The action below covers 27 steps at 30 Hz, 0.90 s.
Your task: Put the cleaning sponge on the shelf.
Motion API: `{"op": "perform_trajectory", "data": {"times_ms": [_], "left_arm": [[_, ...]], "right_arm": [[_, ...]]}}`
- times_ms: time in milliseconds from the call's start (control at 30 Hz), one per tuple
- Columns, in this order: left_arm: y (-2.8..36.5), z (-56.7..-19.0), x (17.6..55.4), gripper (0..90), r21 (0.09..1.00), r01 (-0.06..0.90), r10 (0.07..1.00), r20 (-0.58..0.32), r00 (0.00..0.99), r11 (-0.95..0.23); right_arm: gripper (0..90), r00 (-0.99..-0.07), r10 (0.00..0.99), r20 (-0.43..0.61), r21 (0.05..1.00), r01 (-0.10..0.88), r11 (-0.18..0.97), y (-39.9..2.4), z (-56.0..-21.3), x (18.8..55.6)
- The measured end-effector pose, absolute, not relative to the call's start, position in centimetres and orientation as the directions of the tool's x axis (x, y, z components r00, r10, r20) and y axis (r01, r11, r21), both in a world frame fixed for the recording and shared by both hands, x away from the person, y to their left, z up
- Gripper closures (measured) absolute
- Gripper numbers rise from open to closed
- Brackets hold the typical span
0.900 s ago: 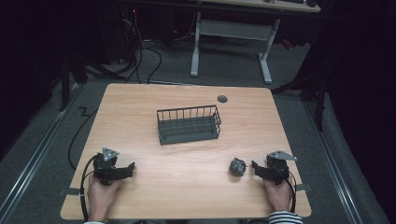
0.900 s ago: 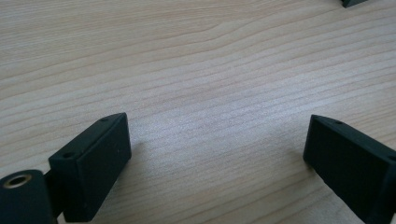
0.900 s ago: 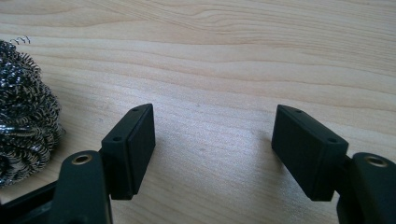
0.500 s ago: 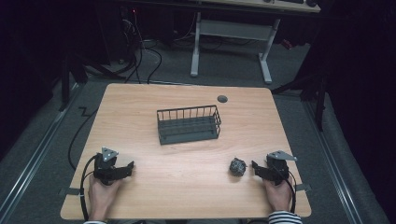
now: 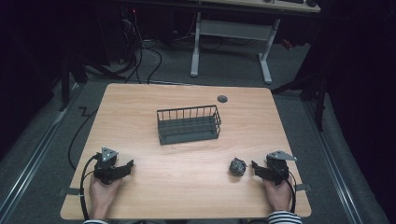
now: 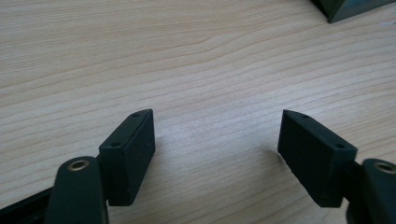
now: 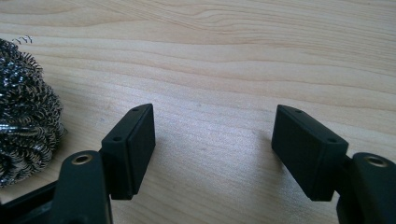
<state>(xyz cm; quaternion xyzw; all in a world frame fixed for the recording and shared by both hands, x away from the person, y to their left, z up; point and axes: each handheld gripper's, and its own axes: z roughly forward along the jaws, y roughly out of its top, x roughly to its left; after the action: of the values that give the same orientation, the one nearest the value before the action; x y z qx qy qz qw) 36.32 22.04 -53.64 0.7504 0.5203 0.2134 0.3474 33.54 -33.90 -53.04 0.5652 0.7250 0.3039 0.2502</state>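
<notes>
One wooden table (image 5: 187, 186) carries one dark wire basket (image 5: 188, 124) at its centre, bare wood all round. Near the front edge, two grippers rest, jaws apart: the left gripper (image 5: 125, 166), and the right gripper (image 5: 256, 168) just beside one steel-wool scourer (image 5: 237, 166).

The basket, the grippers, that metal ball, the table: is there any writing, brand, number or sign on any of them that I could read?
None: no readable text in any view.
Basket: plain dark wire, no label.
Scourer: bare coiled metal, no tag.
Left gripper and right gripper: black fingers with small screw holes, no markings.
Table: wood grain and a round dark grommet, no print.
</notes>
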Motion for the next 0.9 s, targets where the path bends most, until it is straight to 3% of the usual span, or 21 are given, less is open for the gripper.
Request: {"op": "perform_trajectory", "data": {"times_ms": [500, 900], "left_arm": [[20.4, -51.6, 36.5, 35.1, 0.774, 0.603, 0.879, -0.136, 0.456, -0.194], [18.4, -49.1, 37.0, 39.1, 0.786, 0.576, 0.84, -0.142, 0.523, -0.226]], "right_arm": [[30.6, -0.237, 0.971, -0.019, 0.724, 0.667, 0.177, -33.9, -53.0, 33.5], [30.6, -0.237, 0.971, -0.02, 0.724, 0.667, 0.178, -33.9, -53.0, 33.5]]}}
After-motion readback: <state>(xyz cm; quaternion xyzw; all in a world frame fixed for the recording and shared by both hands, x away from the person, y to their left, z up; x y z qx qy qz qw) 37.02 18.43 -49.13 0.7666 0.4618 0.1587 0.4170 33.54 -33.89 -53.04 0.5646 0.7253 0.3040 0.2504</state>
